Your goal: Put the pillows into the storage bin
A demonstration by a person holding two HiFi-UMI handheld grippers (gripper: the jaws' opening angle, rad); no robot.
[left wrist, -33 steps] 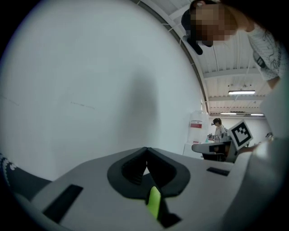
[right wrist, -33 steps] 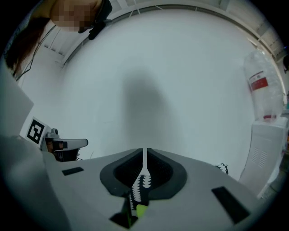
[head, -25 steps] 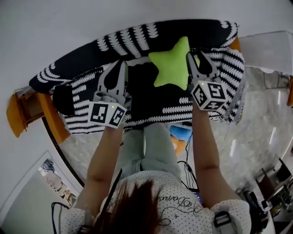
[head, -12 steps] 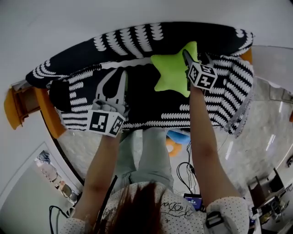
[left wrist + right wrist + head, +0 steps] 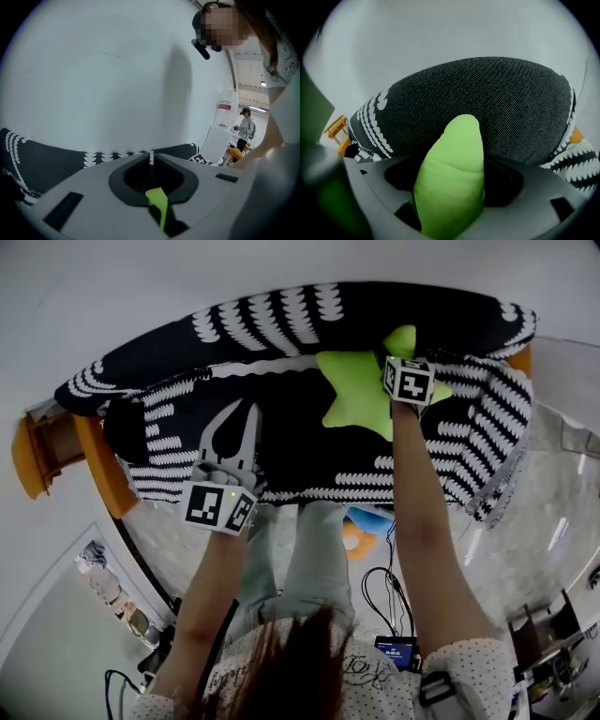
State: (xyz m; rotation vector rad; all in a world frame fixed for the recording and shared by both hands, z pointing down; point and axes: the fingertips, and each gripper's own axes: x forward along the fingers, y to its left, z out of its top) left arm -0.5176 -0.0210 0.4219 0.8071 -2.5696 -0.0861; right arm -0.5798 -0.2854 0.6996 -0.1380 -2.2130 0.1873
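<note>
The black-and-white throw (image 5: pixel 281 324) covers the seat, and the green star pillow (image 5: pixel 361 395) lies on it toward the back right edge. One star arm sits between the right gripper (image 5: pixel 406 373) jaws, which have just been opening wide and aren't pinching it. I'd seat them deeper, at the arm's thick root, before closing. The left gripper (image 5: pixel 244 409) hovers clenched and empty near the front left. No storage bin shows, and no writing is legible.

No legible text, cursive print on the person's shirt (image 5: pixel 364 665) too blurred to read
</note>
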